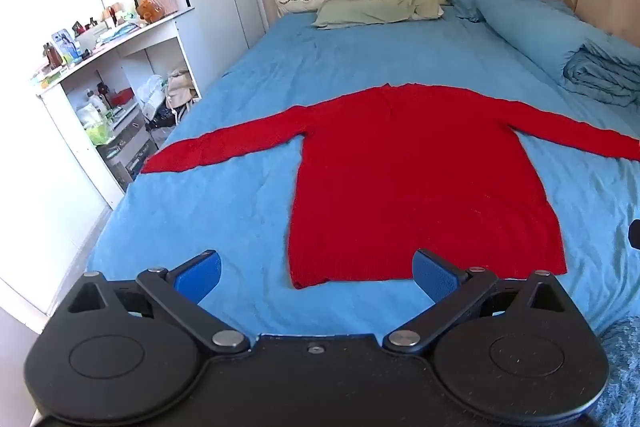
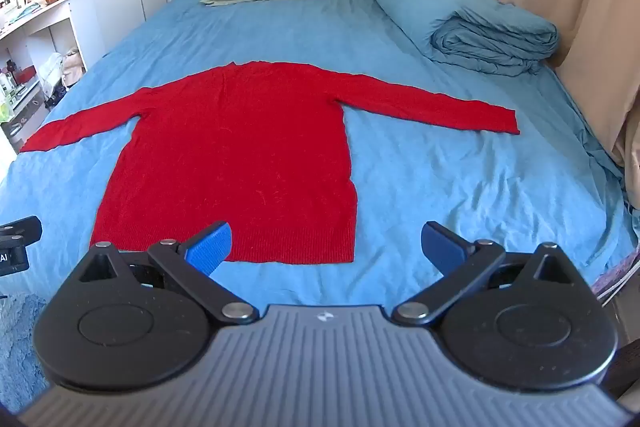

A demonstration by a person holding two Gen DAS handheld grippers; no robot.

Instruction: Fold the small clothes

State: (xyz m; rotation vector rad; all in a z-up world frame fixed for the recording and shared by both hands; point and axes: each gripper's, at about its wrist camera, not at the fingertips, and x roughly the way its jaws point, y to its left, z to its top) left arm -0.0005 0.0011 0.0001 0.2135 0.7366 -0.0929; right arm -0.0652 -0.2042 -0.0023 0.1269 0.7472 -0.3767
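Left wrist view: the left gripper (image 1: pixel 316 273) is hanging spread and empty just short of the red sweater (image 1: pixel 416 183), which is lying flat on the blue bedsheet (image 1: pixel 224 211), its right sleeve cut off at the frame edge. The right gripper (image 2: pixel 326 245) is likewise gaping, holding nothing.

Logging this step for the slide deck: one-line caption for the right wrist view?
Open right gripper above the hem of a red sweater spread flat on the blue bed.
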